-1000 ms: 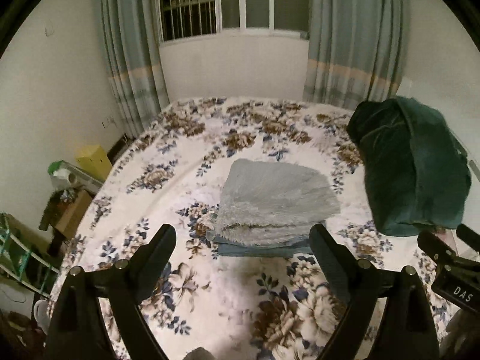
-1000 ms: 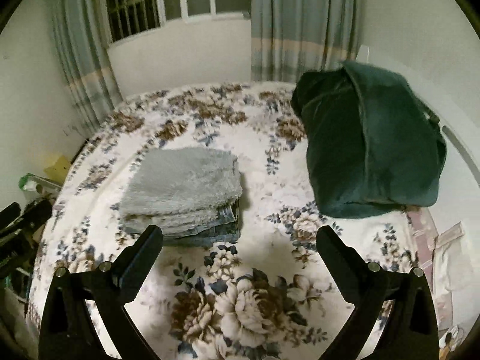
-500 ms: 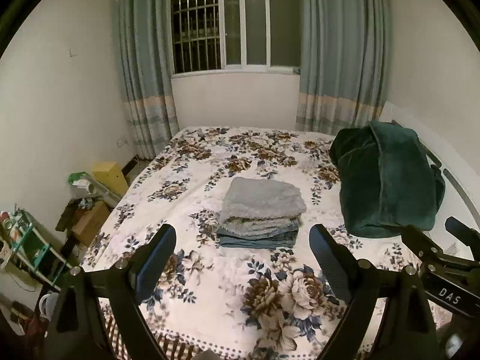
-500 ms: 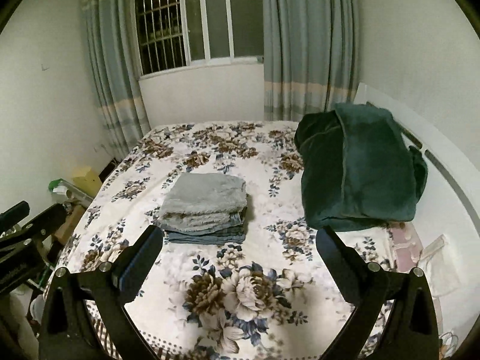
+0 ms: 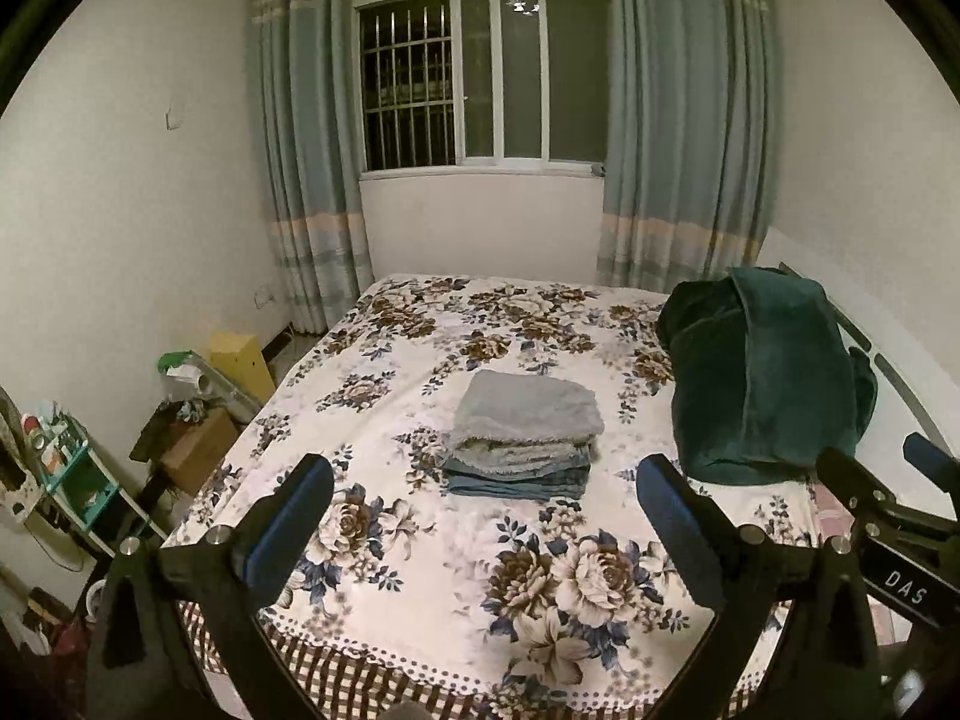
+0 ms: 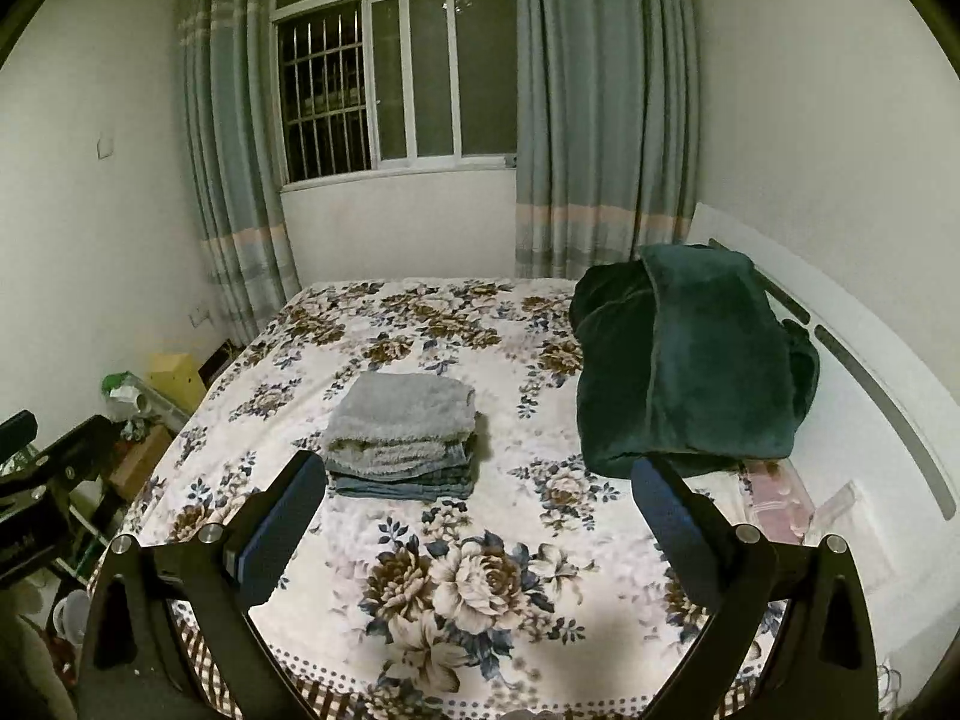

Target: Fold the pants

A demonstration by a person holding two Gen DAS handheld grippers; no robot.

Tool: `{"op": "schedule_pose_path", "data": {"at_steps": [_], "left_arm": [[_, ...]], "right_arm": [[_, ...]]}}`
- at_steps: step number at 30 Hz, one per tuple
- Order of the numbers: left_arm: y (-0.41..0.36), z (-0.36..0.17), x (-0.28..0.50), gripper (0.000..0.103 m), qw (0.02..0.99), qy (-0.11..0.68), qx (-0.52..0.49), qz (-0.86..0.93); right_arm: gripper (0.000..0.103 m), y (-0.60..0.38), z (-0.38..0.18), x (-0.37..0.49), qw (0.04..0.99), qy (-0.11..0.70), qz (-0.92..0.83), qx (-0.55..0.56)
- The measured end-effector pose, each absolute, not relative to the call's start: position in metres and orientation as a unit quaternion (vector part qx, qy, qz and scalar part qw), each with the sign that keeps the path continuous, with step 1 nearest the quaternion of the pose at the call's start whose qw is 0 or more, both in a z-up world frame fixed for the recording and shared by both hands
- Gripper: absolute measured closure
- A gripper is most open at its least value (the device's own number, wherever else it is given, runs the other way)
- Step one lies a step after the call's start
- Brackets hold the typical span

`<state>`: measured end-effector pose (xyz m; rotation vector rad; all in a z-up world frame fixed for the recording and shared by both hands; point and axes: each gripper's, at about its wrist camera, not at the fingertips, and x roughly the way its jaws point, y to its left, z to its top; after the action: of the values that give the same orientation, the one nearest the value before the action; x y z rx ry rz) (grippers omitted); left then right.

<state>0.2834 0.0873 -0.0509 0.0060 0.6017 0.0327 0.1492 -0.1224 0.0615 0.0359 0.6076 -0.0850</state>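
A folded stack of pants (image 5: 523, 435) lies in the middle of the floral bed (image 5: 420, 540), a fluffy grey pair on top and blue jeans beneath; it also shows in the right wrist view (image 6: 403, 435). My left gripper (image 5: 483, 486) is open and empty, held back over the near edge of the bed, well short of the stack. My right gripper (image 6: 477, 483) is open and empty too, level with the left. The right gripper's body shows at the right edge of the left wrist view (image 5: 888, 516).
A dark green blanket (image 5: 762, 372) is heaped at the right of the bed by the white headboard (image 6: 870, 372). Left of the bed stand a yellow box (image 5: 240, 360), a cardboard box (image 5: 192, 450) and a small shelf (image 5: 66, 480). A curtained window (image 5: 480, 72) is behind.
Both grippers have pulled back and up from the stack, so the whole bed and the window now show. The stack has not moved. Both stay open.
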Motion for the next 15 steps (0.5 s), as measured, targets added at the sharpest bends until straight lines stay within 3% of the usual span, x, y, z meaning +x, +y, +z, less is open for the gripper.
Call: {"op": "schedule_pose_path", "data": {"at_steps": [15], "left_arm": [[0.091, -0.047, 0.26, 0.0, 0.956, 0.293, 0.002, 0.005]], "right_arm": [[0.0, -0.119, 0.073, 0.129, 0.953, 0.299, -0.04, 0.015]]}}
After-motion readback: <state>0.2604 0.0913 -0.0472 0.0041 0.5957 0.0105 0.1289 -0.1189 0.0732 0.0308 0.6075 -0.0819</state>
